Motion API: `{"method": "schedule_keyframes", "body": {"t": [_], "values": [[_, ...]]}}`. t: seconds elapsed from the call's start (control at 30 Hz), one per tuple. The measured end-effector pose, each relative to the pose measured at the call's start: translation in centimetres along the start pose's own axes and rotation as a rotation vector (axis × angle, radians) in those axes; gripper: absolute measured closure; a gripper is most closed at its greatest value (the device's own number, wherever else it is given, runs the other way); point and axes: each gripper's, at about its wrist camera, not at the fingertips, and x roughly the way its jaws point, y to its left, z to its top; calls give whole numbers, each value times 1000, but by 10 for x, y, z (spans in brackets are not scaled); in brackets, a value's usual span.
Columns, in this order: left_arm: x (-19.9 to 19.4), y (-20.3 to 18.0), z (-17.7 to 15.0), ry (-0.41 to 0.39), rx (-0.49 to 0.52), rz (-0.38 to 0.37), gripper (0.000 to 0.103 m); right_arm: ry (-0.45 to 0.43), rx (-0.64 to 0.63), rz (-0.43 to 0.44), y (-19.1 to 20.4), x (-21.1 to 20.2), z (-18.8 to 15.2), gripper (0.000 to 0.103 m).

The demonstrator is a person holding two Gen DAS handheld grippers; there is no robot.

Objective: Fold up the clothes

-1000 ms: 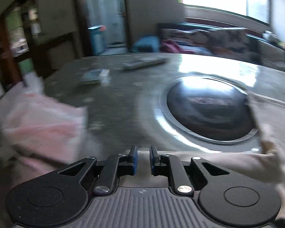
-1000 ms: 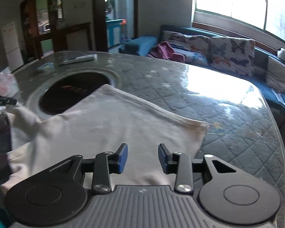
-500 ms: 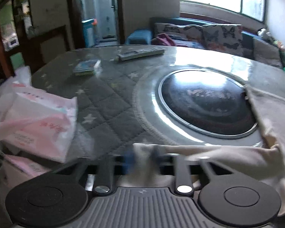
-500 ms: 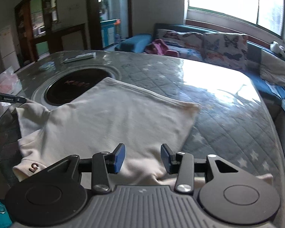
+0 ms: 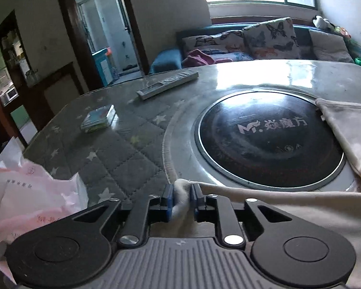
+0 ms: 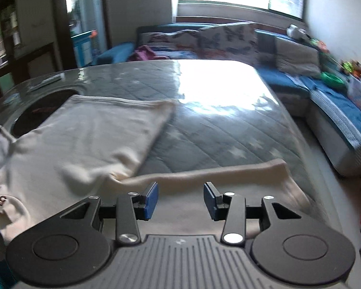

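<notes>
The left gripper had closed on the cream garment by the hob. The right gripper hung open above its sleeve, seemingly. A thin pinch could slip.

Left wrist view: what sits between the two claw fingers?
A bunched cream fold of the garment sits pinched between the left claw fingers, shown in the left wrist view. The right claw is open.

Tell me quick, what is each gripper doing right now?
Left gripper: closed on a bunched edge of the cream shirt.
Right gripper: open, holding nothing, just above the shirt.
</notes>
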Motion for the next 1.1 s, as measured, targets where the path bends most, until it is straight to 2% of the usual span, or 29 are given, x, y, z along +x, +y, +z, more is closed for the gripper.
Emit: {"method": "schedule_keyframes", "body": {"t": [0.03, 0.13, 0.23, 0.37, 0.53, 0.57, 0.67, 0.7, 0.87, 1.0, 1.1], "values": [[-2, 1, 1, -3, -7, 12, 69, 1, 14, -19, -6, -1, -3, 61], [-12, 2, 5, -26, -20, 29, 69, -4, 65, -73, -27, -3, -11, 62], [-28, -5, 11, -59, -38, -5, 68, -7, 128, -134, -47, -2, -16, 62], [-50, -29, 18, -85, -31, -128, 65, -19, 231, -198, -73, -1, -22, 62], [-70, -81, 15, -82, 27, -336, 65, -40, 331, -205, -93, 6, -26, 64], [-73, -93, 14, -79, 44, -379, 65, -47, 334, -208, -94, 7, -26, 70], [-82, -129, 9, -64, 106, -495, 65, -66, 343, -228, -95, 9, -27, 96], [-85, -140, 7, -61, 126, -525, 65, -72, 342, -234, -95, 8, -28, 97], [-98, -179, 1, -54, 179, -655, 63, -95, 333, -296, -100, -4, -32, 99], [-104, -207, -8, -40, 230, -701, 63, -95, 356, -309, -108, -4, -41, 98], [-113, -219, -9, -48, 249, -735, 63, -112, 388, -285, -111, -6, -43, 98]]}}
